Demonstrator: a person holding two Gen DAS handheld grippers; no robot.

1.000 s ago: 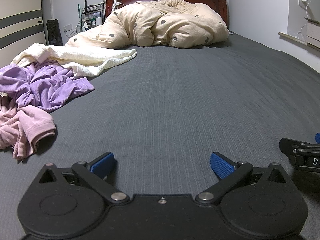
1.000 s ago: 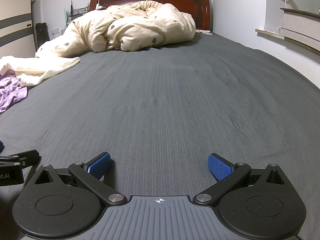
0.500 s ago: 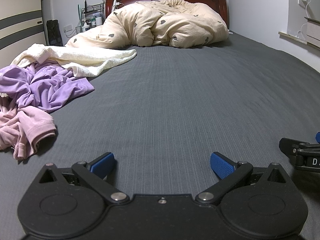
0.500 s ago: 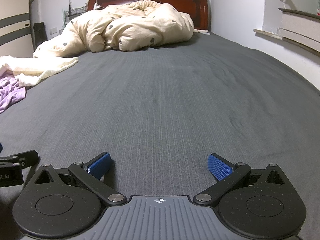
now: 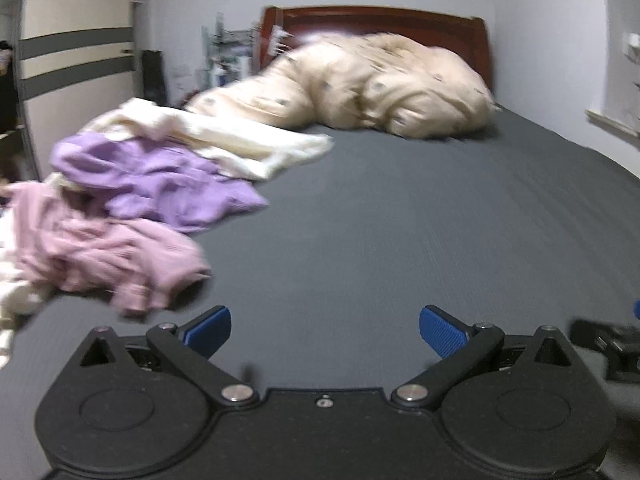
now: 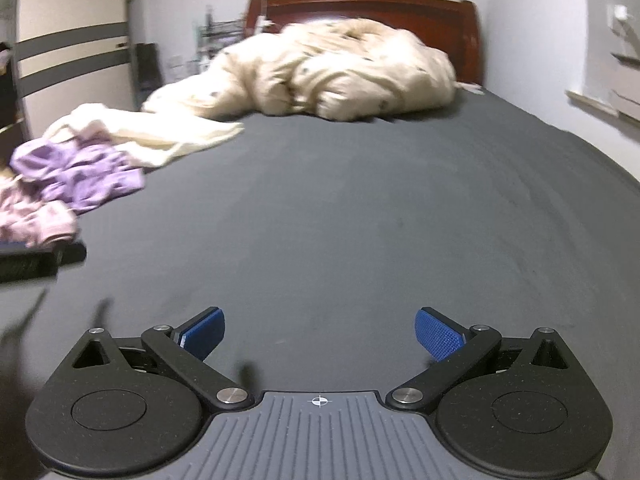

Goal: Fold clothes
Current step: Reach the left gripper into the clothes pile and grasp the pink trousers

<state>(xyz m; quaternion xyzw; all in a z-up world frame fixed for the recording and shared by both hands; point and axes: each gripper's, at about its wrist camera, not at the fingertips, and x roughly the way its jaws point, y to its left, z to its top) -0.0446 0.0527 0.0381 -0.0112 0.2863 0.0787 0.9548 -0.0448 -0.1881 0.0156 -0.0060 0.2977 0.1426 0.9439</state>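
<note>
A heap of loose clothes lies at the left of the dark grey bed sheet (image 5: 380, 220): a pink garment (image 5: 100, 252) nearest, a purple one (image 5: 156, 180) behind it, a cream one (image 5: 224, 140) farthest. In the right wrist view the same pink garment (image 6: 36, 216), purple garment (image 6: 80, 172) and cream garment (image 6: 152, 132) show at far left. My left gripper (image 5: 325, 330) hangs over bare sheet, right of the pink garment; its jaws are closing with nothing between them. My right gripper (image 6: 319, 330) is open over bare sheet, empty. Both views are blurred by motion.
A bunched beige duvet (image 5: 368, 88) lies against the dark red headboard (image 5: 380, 28). A wardrobe (image 5: 76, 60) and a wire rack (image 5: 228, 52) stand left of the bed; a ledge (image 6: 600, 100) runs along the right wall. Each gripper's body shows at the other view's edge.
Both grippers have risen and swung, so the clothes heap now sits nearer the middle of each view. The left jaws have narrowed slightly. Nothing was taken hold of.
</note>
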